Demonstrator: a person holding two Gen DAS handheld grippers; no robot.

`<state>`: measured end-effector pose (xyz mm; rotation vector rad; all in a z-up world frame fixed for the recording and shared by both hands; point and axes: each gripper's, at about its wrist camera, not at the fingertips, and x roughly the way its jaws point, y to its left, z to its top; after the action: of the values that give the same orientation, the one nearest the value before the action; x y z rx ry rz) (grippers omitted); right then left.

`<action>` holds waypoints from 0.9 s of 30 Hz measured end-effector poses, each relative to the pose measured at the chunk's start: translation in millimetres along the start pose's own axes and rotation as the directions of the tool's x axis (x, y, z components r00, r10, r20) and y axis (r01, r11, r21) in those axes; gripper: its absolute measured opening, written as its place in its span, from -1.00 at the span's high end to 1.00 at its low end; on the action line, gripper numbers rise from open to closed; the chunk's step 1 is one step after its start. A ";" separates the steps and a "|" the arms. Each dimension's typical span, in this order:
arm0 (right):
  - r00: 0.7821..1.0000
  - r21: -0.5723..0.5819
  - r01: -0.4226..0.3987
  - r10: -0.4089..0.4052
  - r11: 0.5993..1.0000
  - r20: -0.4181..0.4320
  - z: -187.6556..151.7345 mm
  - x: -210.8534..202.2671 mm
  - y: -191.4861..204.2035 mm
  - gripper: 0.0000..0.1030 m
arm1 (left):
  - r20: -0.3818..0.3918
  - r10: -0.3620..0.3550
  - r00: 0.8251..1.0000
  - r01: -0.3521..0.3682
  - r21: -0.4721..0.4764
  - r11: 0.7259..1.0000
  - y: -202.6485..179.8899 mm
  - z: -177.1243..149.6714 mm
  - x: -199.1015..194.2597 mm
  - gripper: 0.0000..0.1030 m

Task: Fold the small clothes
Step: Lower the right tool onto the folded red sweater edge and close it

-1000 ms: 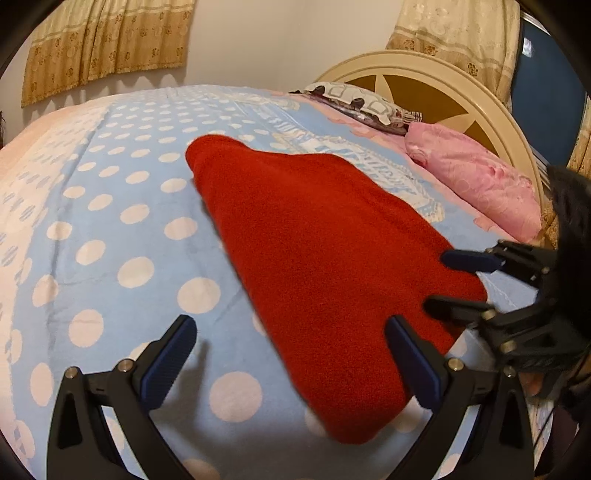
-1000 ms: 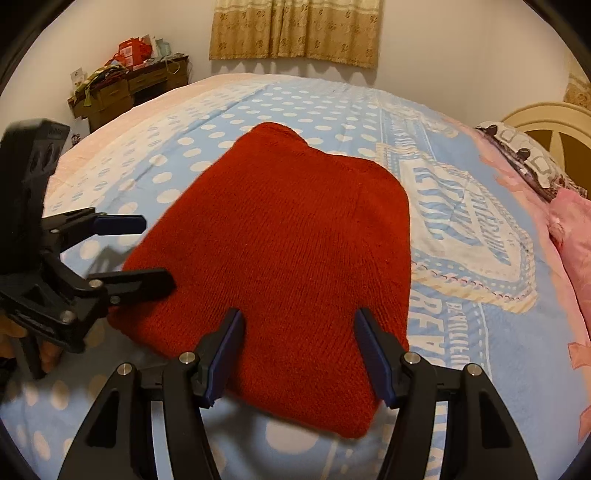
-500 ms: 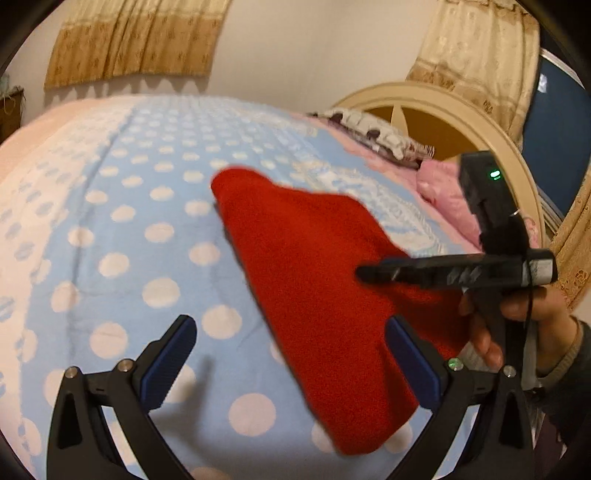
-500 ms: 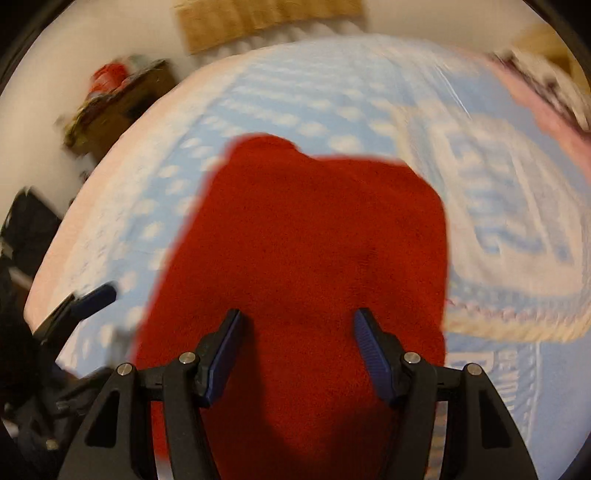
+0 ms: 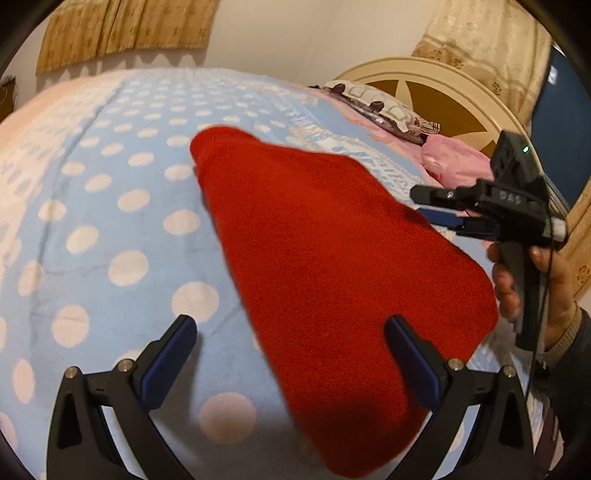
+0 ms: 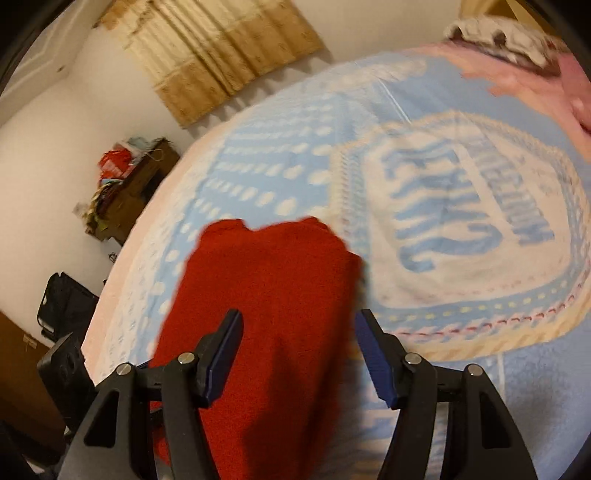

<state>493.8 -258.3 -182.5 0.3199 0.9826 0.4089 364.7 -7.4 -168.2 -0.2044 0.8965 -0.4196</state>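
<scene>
Pale blue fleece dotted with white covered the bed (image 5: 110, 206), a large cream panel with blue lettering (image 6: 461, 206) worked into the blanket toward the pillow end. Behind it rose a cream headboard (image 5: 443, 88) with a brown star shape, and tan curtains (image 5: 122, 29) hung on the wall. A pink pillow (image 5: 454, 162) and a patterned one (image 5: 376, 107) lay at the head of the bed. A red knitted garment (image 5: 332, 266) lay flat on the blanket, its narrow end pointing away up the bed and its wide end near the person. In the right wrist view a cluttered wooden dresser (image 6: 125, 192) stood against the far wall. The left tongs (image 5: 291, 358) stood wide apart, one finger over the bare blanket and the other over the red knit, gripping nothing. The right tongs (image 6: 299, 354), held by a hand (image 5: 532, 284) in a dark sleeve with a tan cuff, had just been opening and stood apart above the garment's edge, the red cloth showing between the fingers but not pinched by them.
</scene>
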 end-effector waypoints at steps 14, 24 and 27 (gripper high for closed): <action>0.998 0.013 -0.047 0.047 0.999 -0.036 15.8 44.4 -18.2 -0.53 | -0.020 -0.004 1.000 0.004 -0.010 1.000 -0.5 -3.8 7.4 -1.00; 0.993 -0.062 -0.115 0.114 0.991 -0.026 23.6 64.3 0.3 -0.54 | -0.024 -0.005 1.000 0.005 -0.010 1.000 0.9 -2.7 8.8 -1.00; 0.990 -0.046 -0.139 0.139 0.989 -0.017 24.8 66.5 -2.6 -0.53 | -0.025 -0.003 1.000 0.002 -0.008 1.000 0.1 -1.7 10.3 -1.00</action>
<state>548.0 -231.2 -219.5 0.3445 0.9659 0.5610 369.0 -11.8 -176.7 -0.2082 0.9225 -0.4217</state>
